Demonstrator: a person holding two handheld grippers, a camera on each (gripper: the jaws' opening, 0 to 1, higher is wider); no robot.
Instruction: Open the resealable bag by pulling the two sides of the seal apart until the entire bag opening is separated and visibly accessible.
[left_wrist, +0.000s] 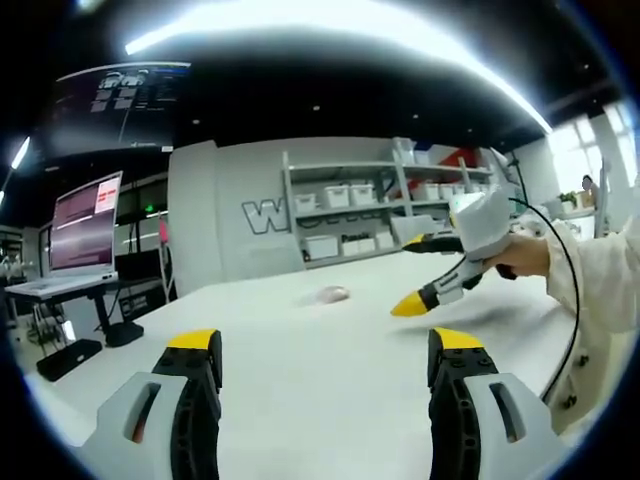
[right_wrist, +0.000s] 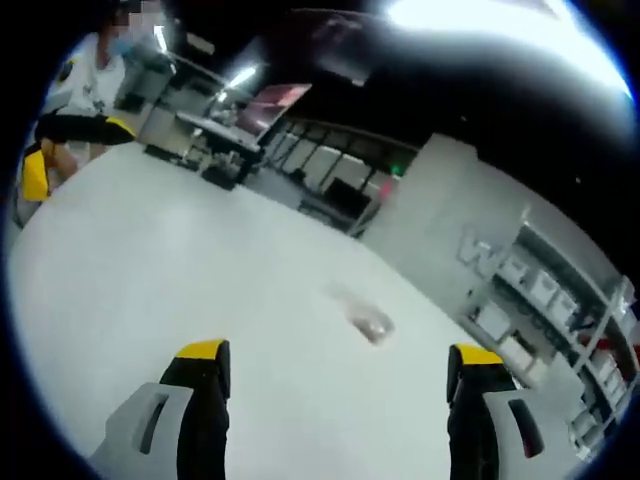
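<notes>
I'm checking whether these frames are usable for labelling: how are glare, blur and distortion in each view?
Left gripper view: ceiling light blown out, bag small and soft. Right gripper view: tilted, strongly bent by fisheye, bag blurred, glare at top right.

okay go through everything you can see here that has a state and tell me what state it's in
resealable bag: lying flat on the white table, untouched; seal too small to judge.
left gripper: jaws open, empty, above the table.
right gripper: jaws open, empty, aimed at the bag.
monitor: switched on.
</notes>
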